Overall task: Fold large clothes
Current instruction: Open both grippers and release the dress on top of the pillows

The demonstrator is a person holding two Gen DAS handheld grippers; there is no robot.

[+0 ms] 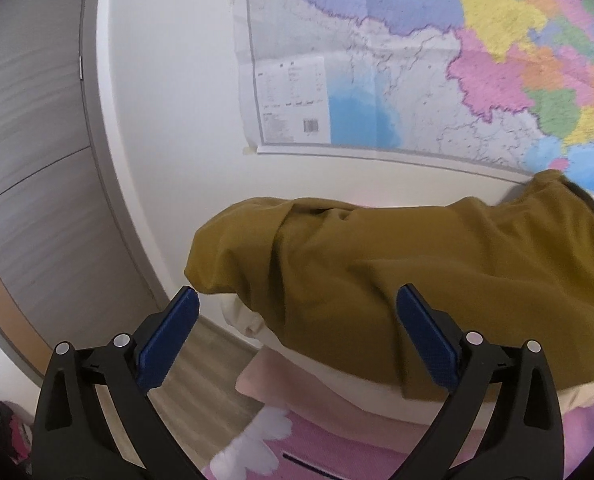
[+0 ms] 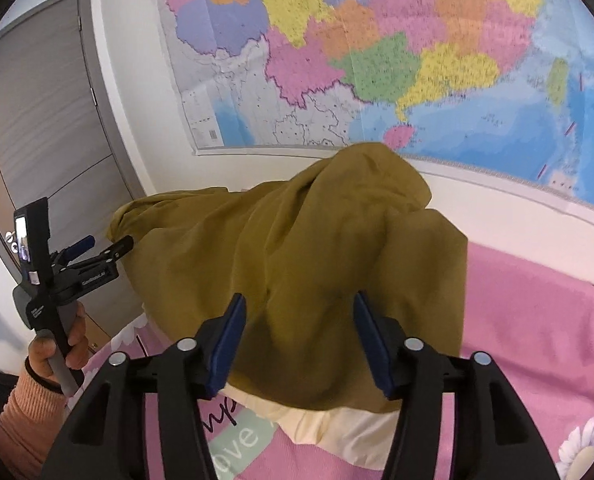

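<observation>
An olive-brown garment point(image 1: 437, 276) lies crumpled in a heap on a cream pillow point(image 1: 245, 320) at the head of the bed. In the left wrist view my left gripper point(image 1: 297, 296) stands wide open just short of the garment's left edge, its blue pads point(image 1: 169, 344) touching no cloth. In the right wrist view the same garment point(image 2: 297, 240) rises in a peak against the wall. My right gripper point(image 2: 299, 298) is open about halfway above the garment's near edge, with no fold pinched. A hand in an orange sleeve holds the left gripper point(image 2: 111, 242) at the garment's left end.
A pink flowered bedsheet point(image 2: 537, 320) covers the bed under the cream pillow point(image 2: 337, 424). A large coloured wall map point(image 2: 377, 60) hangs right behind the bed. A grey door point(image 2: 45, 112) stands at the left, with wooden floor point(image 1: 201, 360) beside the bed.
</observation>
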